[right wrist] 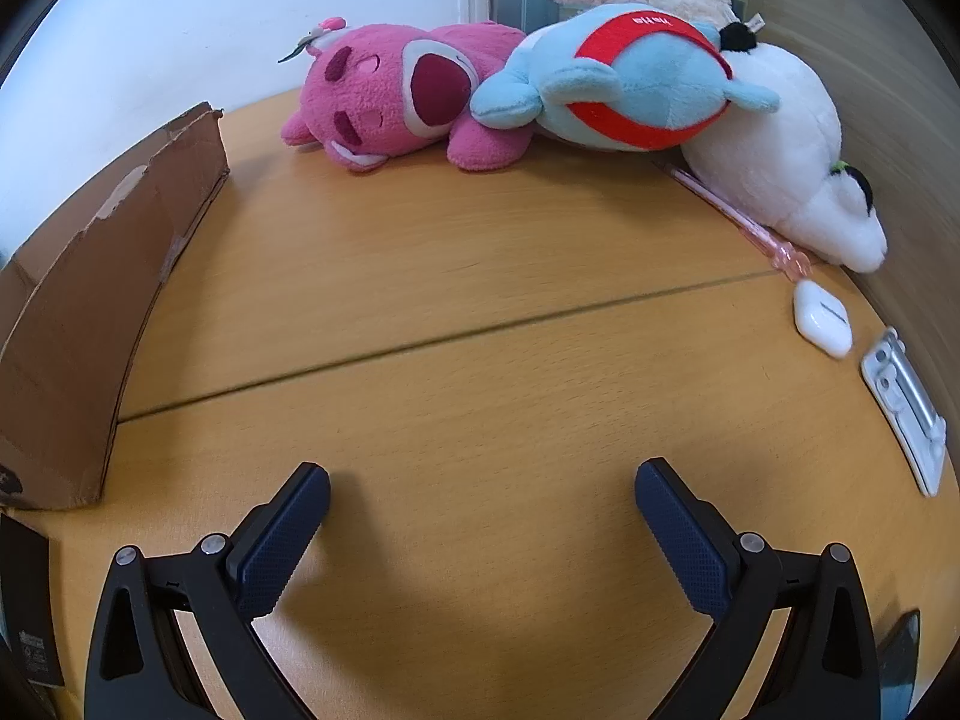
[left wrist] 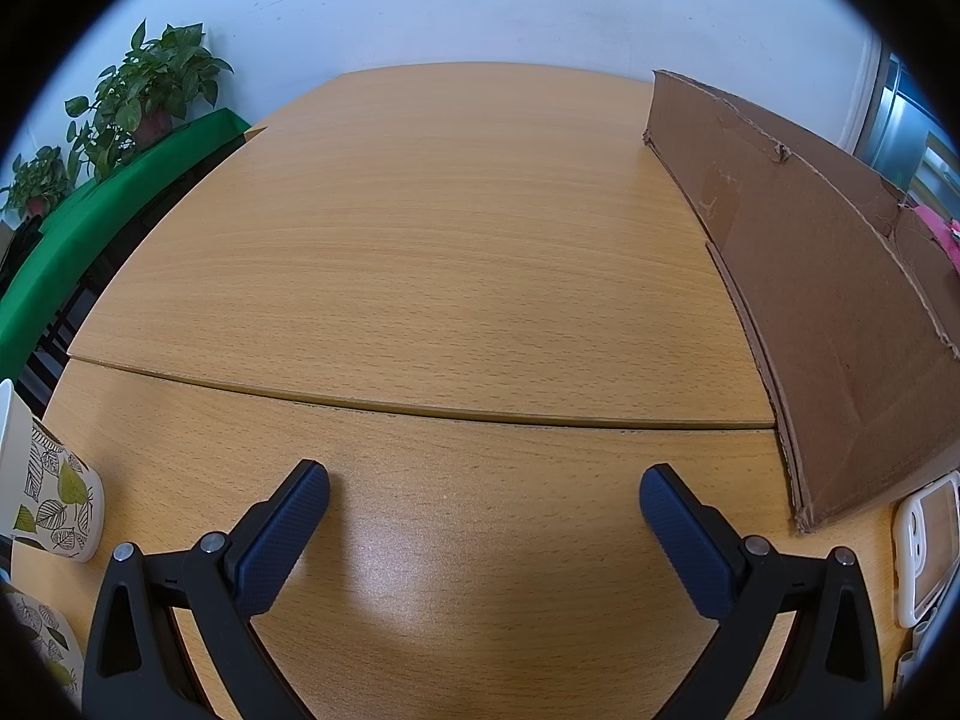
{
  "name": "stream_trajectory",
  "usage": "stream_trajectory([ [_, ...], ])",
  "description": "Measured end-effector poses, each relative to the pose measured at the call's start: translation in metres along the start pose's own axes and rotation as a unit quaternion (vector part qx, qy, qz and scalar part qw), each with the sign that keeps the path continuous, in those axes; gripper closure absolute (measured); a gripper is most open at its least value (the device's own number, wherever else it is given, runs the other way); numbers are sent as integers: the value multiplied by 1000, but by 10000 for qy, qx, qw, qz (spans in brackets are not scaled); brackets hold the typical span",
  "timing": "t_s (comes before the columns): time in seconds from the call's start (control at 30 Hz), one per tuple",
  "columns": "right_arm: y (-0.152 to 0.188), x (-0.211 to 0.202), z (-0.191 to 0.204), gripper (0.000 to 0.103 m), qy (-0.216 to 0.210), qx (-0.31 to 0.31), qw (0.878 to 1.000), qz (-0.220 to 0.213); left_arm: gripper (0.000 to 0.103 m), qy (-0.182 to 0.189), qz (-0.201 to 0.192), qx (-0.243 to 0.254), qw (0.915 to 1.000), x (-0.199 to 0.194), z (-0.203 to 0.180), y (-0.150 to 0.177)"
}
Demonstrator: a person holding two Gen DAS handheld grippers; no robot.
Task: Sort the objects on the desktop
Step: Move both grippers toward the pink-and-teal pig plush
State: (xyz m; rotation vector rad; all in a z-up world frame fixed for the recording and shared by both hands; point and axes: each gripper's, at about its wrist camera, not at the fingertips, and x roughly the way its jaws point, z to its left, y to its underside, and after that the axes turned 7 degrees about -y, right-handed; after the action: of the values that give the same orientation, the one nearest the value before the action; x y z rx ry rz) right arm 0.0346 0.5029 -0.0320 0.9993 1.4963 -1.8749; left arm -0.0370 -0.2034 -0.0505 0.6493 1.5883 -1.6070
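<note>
My left gripper (left wrist: 483, 495) is open and empty above the wooden table (left wrist: 420, 228). A leaf-print cup (left wrist: 57, 495) stands at its left and a white phone case (left wrist: 924, 552) lies at its right. My right gripper (right wrist: 482, 492) is open and empty over the table (right wrist: 480, 360). Far ahead lie a pink plush bear (right wrist: 390, 96), a blue and red plush (right wrist: 624, 84) and a white plush (right wrist: 792, 162). A white earbud case (right wrist: 823, 319), a pink pen (right wrist: 738, 216) and a white phone case (right wrist: 906, 402) lie at the right.
A brown cardboard wall stands on the table, right of the left gripper (left wrist: 810, 276) and left of the right gripper (right wrist: 90, 312). A second leaf-print cup (left wrist: 42, 642) shows at the lower left. Potted plants (left wrist: 150, 90) and a green cloth (left wrist: 90, 228) are beyond the table's left edge. A black item (right wrist: 27, 600) sits at the lower left.
</note>
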Motion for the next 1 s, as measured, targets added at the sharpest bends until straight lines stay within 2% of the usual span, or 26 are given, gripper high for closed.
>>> stream_trajectory([
  [0.1, 12, -8, 3, 0, 150, -5, 9998, 152, 0, 22, 12, 37, 10000, -2, 0, 2],
  [0.2, 30, -47, 33, 0, 229, -764, 9961, -389, 0, 11, 233, 55, 9997, -6, -2, 4],
  [0.27, 42, -83, 58, 0, 32, -1360, 9877, -768, 1, -107, 197, -113, 9997, -22, -2, 9],
  [0.3, 46, -95, 65, 0, -75, -1514, 9846, -873, 1, 24, -40, -185, 9998, -40, -4, 12],
  [0.33, 51, -112, 75, 0, -289, -1732, 9796, -978, 1, 213, -446, -178, 9986, -70, -9, 15],
  [0.37, 58, -133, 87, 0, -590, -2070, 9708, -1056, 1, 289, -771, -126, 9965, -94, -13, 17],
  [0.43, 68, -160, 109, 0, -710, -2567, 9565, -1195, 1, 414, -1347, 35, 9900, -148, -26, 22],
  [0.53, 81, -178, 134, 0, -873, -2806, 9471, -1294, 1, 946, -1747, 226, 9798, -210, -51, 36],
  [0.63, 92, -175, 158, 0, -1502, -2670, 9472, -950, 1, 1468, -1601, 634, 9741, -234, -89, 52],
  [0.7, 104, -166, 178, 0, -1880, -2632, 9436, -709, 1, 1739, -1441, 767, 9711, -236, -111, 65],
  [0.8, 129, -160, 212, 0, -2486, -2707, 9285, -534, 1, 2208, -923, 969, 9661, -221, -147, 89],
  [0.9, 149, -151, 231, 0, -3095, -2525, 9165, -205, 1, 2269, -567, 968, 9674, -205, -165, 106],
  [1.0, 166, -139, 242, 0, -3196, -2641, 9099, 125, 1, 2730, -256, 969, 9568, -191, -178, 117],
])
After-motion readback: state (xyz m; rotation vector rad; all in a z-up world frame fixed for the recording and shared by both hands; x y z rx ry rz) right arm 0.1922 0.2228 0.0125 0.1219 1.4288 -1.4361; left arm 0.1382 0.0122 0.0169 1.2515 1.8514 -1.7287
